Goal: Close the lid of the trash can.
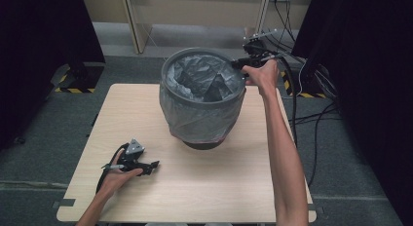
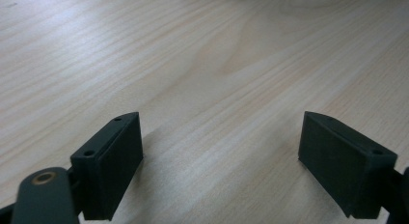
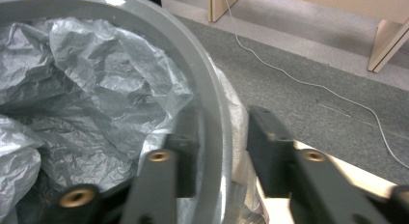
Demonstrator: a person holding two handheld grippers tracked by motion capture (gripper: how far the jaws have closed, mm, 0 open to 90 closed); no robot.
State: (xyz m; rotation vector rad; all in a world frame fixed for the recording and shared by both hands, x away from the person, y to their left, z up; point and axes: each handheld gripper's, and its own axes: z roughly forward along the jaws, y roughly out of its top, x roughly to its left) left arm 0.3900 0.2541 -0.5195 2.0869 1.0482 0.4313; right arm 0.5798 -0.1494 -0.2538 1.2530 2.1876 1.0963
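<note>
Your right arm is reaching far, its hand-held gripper (image 1: 239,65) standing with jaws parted, one either side of a rim. Your left hand-held gripper (image 1: 152,165) is resting near-left, jaws wide apart.

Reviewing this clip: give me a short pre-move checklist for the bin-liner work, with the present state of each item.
1. Right gripper straddles the bin rim, one jaw inside and one outside: ok.
2. Right jaws clamped on the rim: not ok, a gap shows at the outer jaw.
3. Liner bag folded over the rim: ok on the near side; far side cannot tell.
4. Bin upright on the table: ok.
5. Left gripper open, holding nothing, low over the table: ok.
</note>
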